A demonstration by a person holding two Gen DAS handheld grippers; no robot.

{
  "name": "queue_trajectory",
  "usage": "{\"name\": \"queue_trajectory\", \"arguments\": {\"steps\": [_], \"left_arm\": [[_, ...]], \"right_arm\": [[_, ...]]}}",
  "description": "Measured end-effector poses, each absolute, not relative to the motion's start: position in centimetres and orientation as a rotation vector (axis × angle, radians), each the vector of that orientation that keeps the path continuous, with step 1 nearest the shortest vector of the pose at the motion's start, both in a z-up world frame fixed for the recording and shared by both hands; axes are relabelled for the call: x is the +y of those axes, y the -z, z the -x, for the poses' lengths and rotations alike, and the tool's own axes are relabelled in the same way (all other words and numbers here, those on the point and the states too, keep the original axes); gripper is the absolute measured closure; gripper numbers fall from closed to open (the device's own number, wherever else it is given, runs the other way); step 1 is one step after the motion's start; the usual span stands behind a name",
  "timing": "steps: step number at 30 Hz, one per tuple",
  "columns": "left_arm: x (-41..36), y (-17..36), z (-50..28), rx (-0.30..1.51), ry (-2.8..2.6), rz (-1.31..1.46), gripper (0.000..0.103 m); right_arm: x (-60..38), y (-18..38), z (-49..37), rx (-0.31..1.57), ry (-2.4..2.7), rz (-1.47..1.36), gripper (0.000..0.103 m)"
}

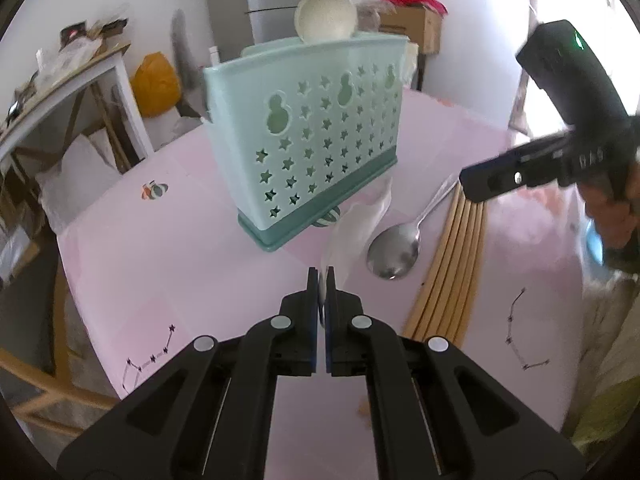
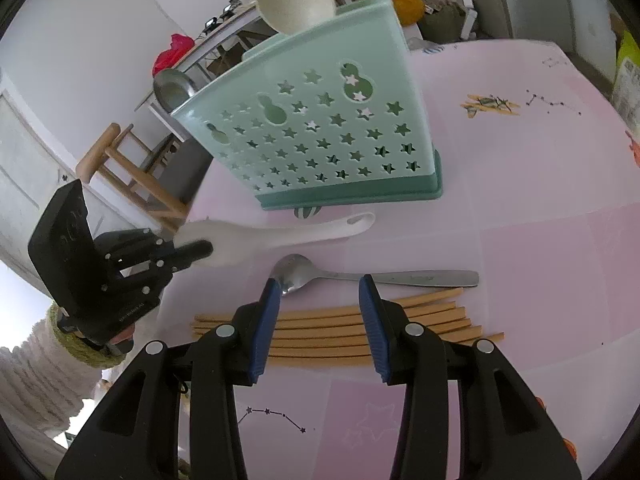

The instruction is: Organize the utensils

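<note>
The left gripper's fingers are pinched on the edge of a white plastic spoon, lying on the pink desk beside a metal spoon, chopsticks and the mint utensil holder.

The right gripper's fingers stand half spread, empty, over chopsticks just beside the metal spoon.

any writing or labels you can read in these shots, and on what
Nothing reads clearly.
Metal spoon: a faint stamp on the handle, too small to read.
Right gripper: pale embossed characters on its body, too blurred to read.
Left gripper: a line of small white print on its body, unreadable.
Pink mat: only star and constellation drawings, no words.
</note>
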State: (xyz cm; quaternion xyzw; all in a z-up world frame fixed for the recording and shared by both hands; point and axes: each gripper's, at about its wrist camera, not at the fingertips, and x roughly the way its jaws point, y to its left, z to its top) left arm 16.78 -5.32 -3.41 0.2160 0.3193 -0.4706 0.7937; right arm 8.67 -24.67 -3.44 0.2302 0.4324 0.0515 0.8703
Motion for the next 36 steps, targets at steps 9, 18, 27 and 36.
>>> {"name": "queue_trajectory", "arguments": {"steps": [9,18,27,36], "left_arm": [[-3.9,1.9,-16.3,0.685,0.913,-0.358,0.102],[-3.6,1.7,-15.1,0.680,0.820,-0.357,0.102],[-3.8,2.0,-14.9,0.685,0.798,-0.338,0.102],[-3.6,2.1,-15.0,0.687,0.795,-0.325,0.102]], "right_arm": [[-22.7,2.0,-9.1,0.889,-0.139,-0.212,0.063],[-20.7,3.5,-12.2,0.987,-0.271,0.047,0.075],[-19.2,4.8,-13.4,1.064,-0.336,0.256,0.077],[-16.9,5.5,-13.7,1.074,-0.402,0.420,0.077]]}}
